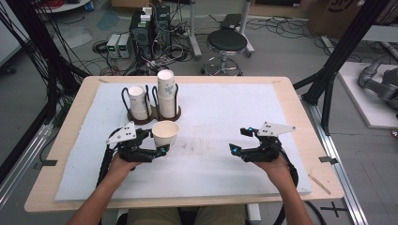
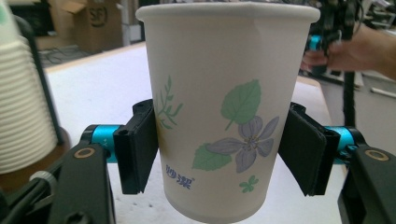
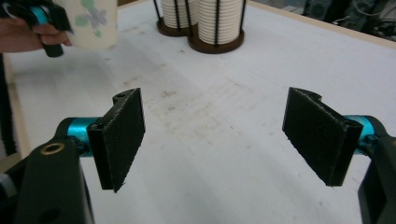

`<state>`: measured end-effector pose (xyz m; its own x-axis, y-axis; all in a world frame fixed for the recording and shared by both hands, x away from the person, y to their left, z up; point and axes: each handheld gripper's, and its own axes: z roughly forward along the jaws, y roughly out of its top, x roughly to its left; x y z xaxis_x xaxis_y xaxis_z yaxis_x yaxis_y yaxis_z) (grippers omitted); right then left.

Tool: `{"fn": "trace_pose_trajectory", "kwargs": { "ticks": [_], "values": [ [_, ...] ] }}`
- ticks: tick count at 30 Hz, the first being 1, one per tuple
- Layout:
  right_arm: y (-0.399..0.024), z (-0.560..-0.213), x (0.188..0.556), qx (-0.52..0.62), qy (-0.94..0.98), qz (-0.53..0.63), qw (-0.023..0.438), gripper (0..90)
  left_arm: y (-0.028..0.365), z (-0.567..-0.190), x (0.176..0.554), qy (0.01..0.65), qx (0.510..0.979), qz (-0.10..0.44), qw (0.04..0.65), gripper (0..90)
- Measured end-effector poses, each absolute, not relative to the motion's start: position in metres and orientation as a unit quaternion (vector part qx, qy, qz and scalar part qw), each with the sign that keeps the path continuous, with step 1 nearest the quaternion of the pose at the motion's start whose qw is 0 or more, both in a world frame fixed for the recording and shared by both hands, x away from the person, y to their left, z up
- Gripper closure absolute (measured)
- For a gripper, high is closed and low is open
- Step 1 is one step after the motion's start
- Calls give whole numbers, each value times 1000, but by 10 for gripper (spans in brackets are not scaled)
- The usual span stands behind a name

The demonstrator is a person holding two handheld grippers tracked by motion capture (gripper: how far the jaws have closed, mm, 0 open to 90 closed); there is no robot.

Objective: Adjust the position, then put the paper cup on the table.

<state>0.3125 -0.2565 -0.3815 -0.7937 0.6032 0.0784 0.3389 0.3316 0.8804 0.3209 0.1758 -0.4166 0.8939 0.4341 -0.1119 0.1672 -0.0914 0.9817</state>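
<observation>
My left gripper (image 2: 219,154) seems clamped on the paper cup (image 2: 224,107); right gripper (image 3: 219,140) fingers apart, empty. I'd lower it upright onto the counter (image 1: 225,117), squeezing lightly.

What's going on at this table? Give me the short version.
A person works with a two-jaw tool in each hand. The left tool has a flower-printed paper cup upright between its jaws, over the white mat in front of two wire racks of stacked cups. The pads sit at the cup's sides; whether they still press cannot be told. The right tool hangs open over the mat with nothing between its jaws.
</observation>
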Motion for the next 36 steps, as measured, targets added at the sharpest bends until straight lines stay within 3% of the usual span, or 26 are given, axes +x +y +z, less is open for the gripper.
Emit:
{"fn": "trace_pose_trajectory", "kwargs": {
  "ticks": [13,36],
  "values": [
    [-286,-397,303,337,767,504,209,217,203,-416,314,214,691,159,672,332],
    [-291,-395,296,340,759,510,218,218,206,-419,318,218,694,158,668,327]
  ]
}}
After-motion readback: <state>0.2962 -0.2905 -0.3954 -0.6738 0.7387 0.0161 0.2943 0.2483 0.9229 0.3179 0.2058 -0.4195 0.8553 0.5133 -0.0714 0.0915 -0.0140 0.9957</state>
